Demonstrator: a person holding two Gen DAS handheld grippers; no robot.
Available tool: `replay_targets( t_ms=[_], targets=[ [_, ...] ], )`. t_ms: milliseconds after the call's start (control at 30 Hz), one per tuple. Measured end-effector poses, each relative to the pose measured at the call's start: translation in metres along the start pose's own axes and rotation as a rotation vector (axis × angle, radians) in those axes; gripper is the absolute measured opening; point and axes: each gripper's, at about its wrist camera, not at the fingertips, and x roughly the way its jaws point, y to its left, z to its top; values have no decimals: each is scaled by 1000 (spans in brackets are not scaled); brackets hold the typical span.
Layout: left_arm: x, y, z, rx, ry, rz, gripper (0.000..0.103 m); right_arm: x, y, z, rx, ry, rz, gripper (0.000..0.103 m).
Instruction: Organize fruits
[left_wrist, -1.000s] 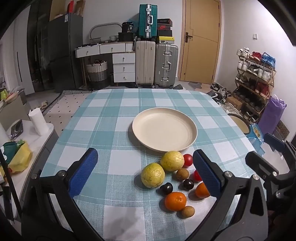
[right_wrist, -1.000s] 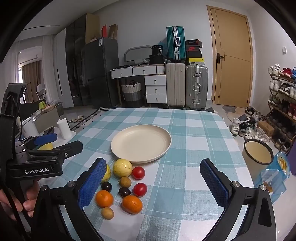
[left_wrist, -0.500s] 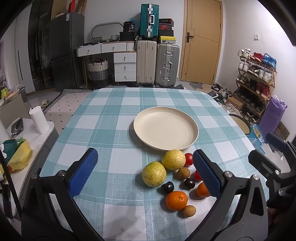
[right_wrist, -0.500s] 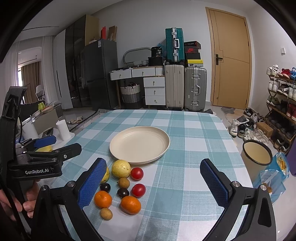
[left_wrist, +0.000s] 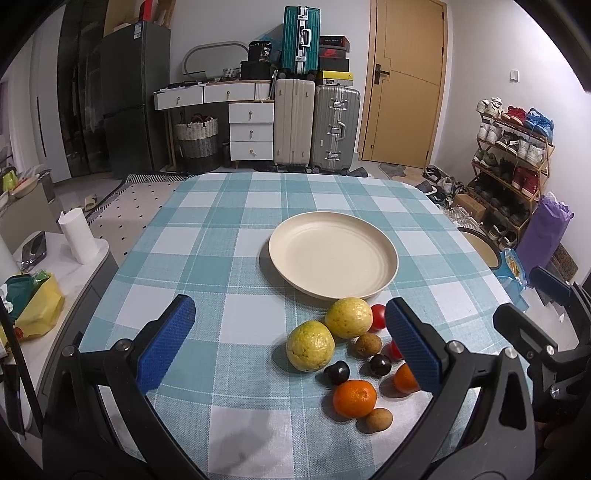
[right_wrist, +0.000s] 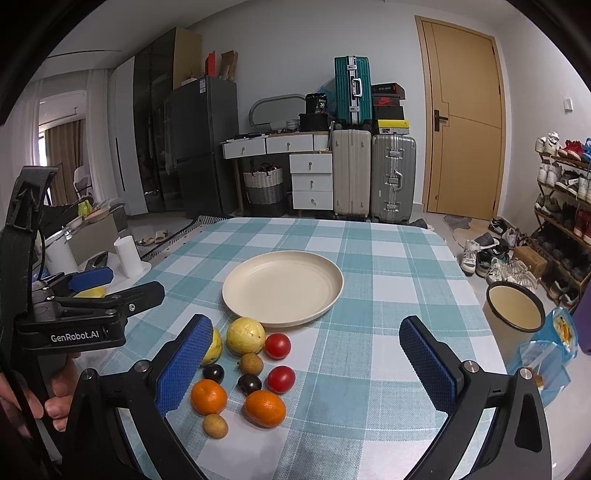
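An empty cream plate (left_wrist: 333, 254) (right_wrist: 283, 287) sits mid-table on the checked cloth. Just in front of it lies a cluster of fruit: two yellow-green guavas (left_wrist: 310, 345) (right_wrist: 245, 336), two red tomatoes (right_wrist: 277, 345), two oranges (left_wrist: 355, 398) (right_wrist: 265, 408), two dark plums (right_wrist: 249, 383) and small brown longans (right_wrist: 215, 425). My left gripper (left_wrist: 288, 345) hovers open over the near left of the cluster, holding nothing. My right gripper (right_wrist: 306, 363) is open above the near right side, also holding nothing. In the right wrist view the left gripper's body (right_wrist: 85, 317) shows at far left, with a hand on it.
The table (left_wrist: 207, 258) drops off to the floor on both sides. A side cabinet with a paper roll (left_wrist: 78, 236) and a yellow bag stands left. A bin (right_wrist: 515, 306) and shoe rack stand right. Suitcases and drawers line the back wall.
Both views have drifted slightly: the fruit and plate sit a touch differently in frame. Both grippers stay open and the fruit has not moved.
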Motion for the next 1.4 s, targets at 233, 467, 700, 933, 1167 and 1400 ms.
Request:
replay_targets(
  t_ms=[233, 467, 700, 933, 1167, 1400],
  targets=[
    [2, 1, -1, -3, 7, -2, 103, 0, 1, -1, -6, -1, -1, 103],
    [4, 2, -2, -4, 12, -2, 103, 1, 0, -1, -5, 1, -2, 103],
    [9, 4, -5, -6, 22, -5, 103, 2, 0, -1, -5, 2, -2, 103],
    [15, 6, -6, -15, 40, -6, 103, 5, -1, -2, -2, 7, -4, 103],
    [29, 12, -10, -33, 86, -30, 102, 9, -4, -7, 13, 12, -2, 103],
    [53, 20, -16, -59, 152, -63, 102, 17, -7, -11, 22, 26, 3, 103]
  ],
)
